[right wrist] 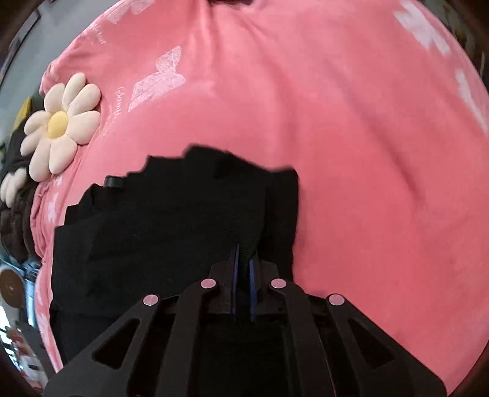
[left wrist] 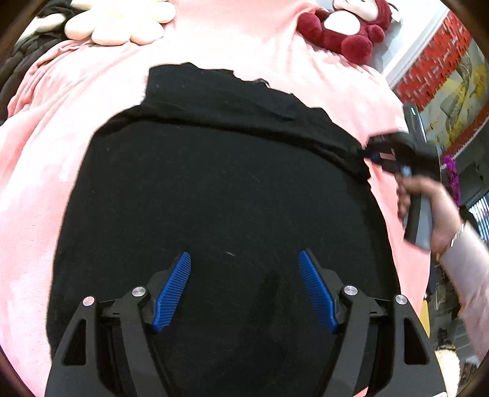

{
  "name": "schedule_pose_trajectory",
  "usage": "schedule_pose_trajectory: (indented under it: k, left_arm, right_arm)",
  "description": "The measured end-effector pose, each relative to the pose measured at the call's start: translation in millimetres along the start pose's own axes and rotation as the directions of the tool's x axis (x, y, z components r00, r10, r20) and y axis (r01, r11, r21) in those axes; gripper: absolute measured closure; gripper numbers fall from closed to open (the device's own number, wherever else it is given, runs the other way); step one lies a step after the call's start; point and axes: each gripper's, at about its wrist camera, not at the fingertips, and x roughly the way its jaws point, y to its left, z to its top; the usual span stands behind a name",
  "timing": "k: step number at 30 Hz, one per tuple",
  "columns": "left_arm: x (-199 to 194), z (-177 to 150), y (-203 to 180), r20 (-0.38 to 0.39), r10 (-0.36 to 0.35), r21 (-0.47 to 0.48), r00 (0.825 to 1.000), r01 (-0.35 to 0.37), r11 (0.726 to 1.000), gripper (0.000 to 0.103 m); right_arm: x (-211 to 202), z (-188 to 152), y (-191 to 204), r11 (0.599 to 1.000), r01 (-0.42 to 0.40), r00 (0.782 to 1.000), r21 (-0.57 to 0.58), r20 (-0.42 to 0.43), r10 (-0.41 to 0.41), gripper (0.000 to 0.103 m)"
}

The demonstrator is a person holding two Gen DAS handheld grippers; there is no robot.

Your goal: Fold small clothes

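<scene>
A black garment (left wrist: 214,189) lies spread on a pink blanket (left wrist: 61,128), its far part folded over in a band. My left gripper (left wrist: 244,259) hangs over the near part of the cloth, blue pads wide apart and nothing between them: open. At the cloth's right edge my right gripper (left wrist: 371,152) is held by a hand and pinches the fabric. In the right wrist view the right gripper (right wrist: 244,253) has its blue pads nearly together with a ridge of the black garment (right wrist: 171,220) clamped between them.
A dark red plush toy (left wrist: 342,30) and a cream flower cushion (left wrist: 122,24) sit at the blanket's far edge. The flower cushion (right wrist: 61,122) shows at the left in the right wrist view. The pink blanket (right wrist: 366,152) stretches to the right of the garment.
</scene>
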Motion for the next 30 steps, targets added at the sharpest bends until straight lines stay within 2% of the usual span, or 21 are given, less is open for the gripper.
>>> schedule_pose_trajectory:
  k: [5,8,10,12,14,15,16,17,18,20,21,22,23,24,25,26,28,30]
  left_arm:
    - [-7.0,31.2,16.5,0.048,0.047,-0.053,0.998,-0.044,0.998,0.031]
    - [-7.5,64.3,28.6,0.085,0.033,-0.110,0.996,-0.023,0.994,0.031]
    - [2.0,89.9,38.9,0.095,0.020,-0.166,0.995,-0.004,0.986,0.025]
    - [14.9,109.0,54.9,0.079,0.036,-0.252,0.996,-0.015,0.968,0.025]
    - [30.3,123.1,73.6,0.069,0.029,-0.355,0.997,-0.003,0.935,0.025]
    - [35.5,127.5,80.9,0.075,0.019,-0.388,0.997,0.011,0.922,0.028]
    - [39.9,130.9,87.6,0.082,0.018,-0.409,0.996,0.017,0.912,0.034]
    - [41.6,134.3,93.0,0.086,0.039,-0.425,0.996,0.002,0.905,0.057]
    - [41.7,139.3,98.2,0.088,0.066,-0.428,0.994,-0.022,0.903,0.073]
    - [38.7,144.1,107.4,0.094,0.122,-0.433,0.988,-0.070,0.899,0.079]
    - [35.7,144.7,113.9,0.095,0.188,-0.434,0.977,-0.129,0.892,0.079]
    - [36.1,145.3,120.0,0.079,0.252,-0.428,0.964,-0.195,0.882,0.080]
    - [37.3,145.8,125.7,0.064,0.290,-0.428,0.955,-0.237,0.872,0.082]
    - [37.5,143.2,133.9,0.047,0.311,-0.433,0.949,-0.261,0.863,0.082]
    - [38.0,140.5,141.3,0.017,0.318,-0.439,0.948,-0.279,0.854,0.082]
    - [35.3,137.6,144.5,0.007,0.299,-0.442,0.954,-0.265,0.857,0.082]
    - [25.6,133.9,145.3,0.026,0.252,-0.444,0.967,-0.215,0.870,0.074]
    - [17.9,130.5,136.7,0.035,0.209,-0.418,0.977,-0.176,0.891,0.053]
  right_arm:
    - [-7.0,-4.8,-3.0,1.000,-0.016,1.000,-0.021,0.016,0.016,0.094]
    - [-10.7,-4.3,-2.4,0.999,-0.046,0.999,-0.020,0.016,0.046,0.092]
    - [-7.7,4.2,-2.5,0.998,-0.060,0.998,-0.011,0.006,0.060,0.090]
    - [-3.4,5.3,-3.2,0.998,-0.067,0.998,0.002,-0.011,0.067,0.084]
    - [1.0,5.4,0.8,0.998,-0.063,0.998,-0.010,-0.019,0.063,0.072]
    - [1.5,5.2,3.8,0.998,-0.061,0.998,-0.026,-0.016,0.060,0.072]
    - [-0.4,6.0,9.9,0.996,-0.073,0.997,-0.054,-0.006,0.073,0.080]
    - [-7.8,7.7,15.3,0.994,-0.083,0.996,-0.071,0.018,0.085,0.099]
    - [-18.0,9.9,20.3,0.992,-0.094,0.994,-0.080,0.054,0.098,0.099]
    - [-36.2,13.7,24.7,0.989,-0.107,0.984,-0.101,0.128,0.120,0.099]
    - [-31.8,14.4,23.4,0.991,-0.056,0.989,-0.122,0.127,0.071,0.099]
    - [-20.9,14.4,19.8,0.991,-0.007,0.995,-0.131,0.093,0.019,0.098]
    - [-2.8,12.8,9.9,0.992,0.040,0.999,-0.117,0.022,-0.038,0.098]
    - [4.6,10.0,-0.2,0.996,0.044,0.999,-0.083,-0.013,-0.045,0.098]
    - [-1.4,6.1,-9.0,0.999,0.025,1.000,-0.041,0.007,-0.024,0.098]
    - [-10.6,4.6,-10.6,1.000,0.015,0.999,-0.027,0.041,-0.014,0.095]
    - [-26.2,1.1,-10.4,1.000,-0.009,0.996,-0.025,0.086,0.011,0.094]
    - [-37.2,-2.7,-6.6,0.999,-0.025,0.994,-0.046,0.106,0.030,0.094]
